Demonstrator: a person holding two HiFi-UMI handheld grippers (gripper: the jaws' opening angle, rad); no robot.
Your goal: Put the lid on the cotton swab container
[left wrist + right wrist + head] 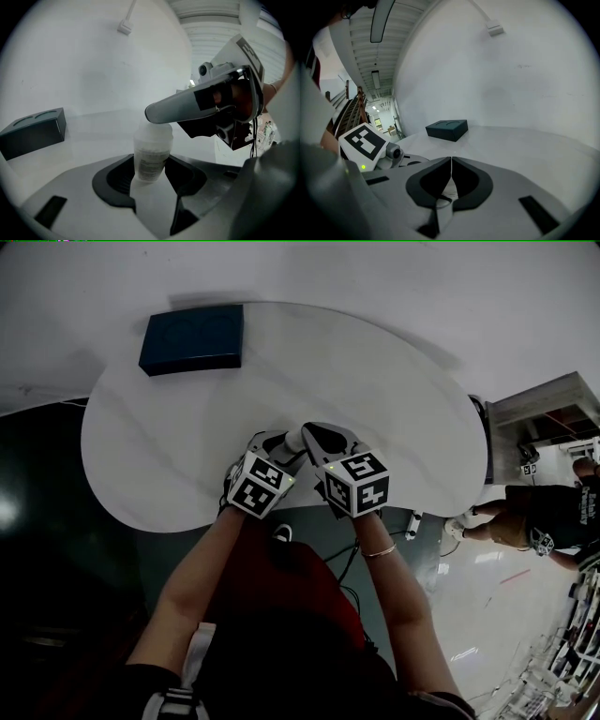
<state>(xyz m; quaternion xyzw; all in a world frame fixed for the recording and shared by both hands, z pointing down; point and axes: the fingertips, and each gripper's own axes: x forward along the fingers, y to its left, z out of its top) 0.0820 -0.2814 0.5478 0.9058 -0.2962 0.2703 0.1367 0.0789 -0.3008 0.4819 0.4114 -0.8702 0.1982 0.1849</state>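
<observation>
Container (152, 146) in L tongs (151, 169); R tongs (451, 163) (shut) above.

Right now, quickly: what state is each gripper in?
Left gripper: closed on the cotton swab container.
Right gripper: closed, nothing clearly held.

We look down on a round white table (169, 474) with a dark box (192, 338) on it, beside a white wall (511, 70). Glossy pale floor (487, 615) lies right, strip lights (382, 18) overhead.
</observation>
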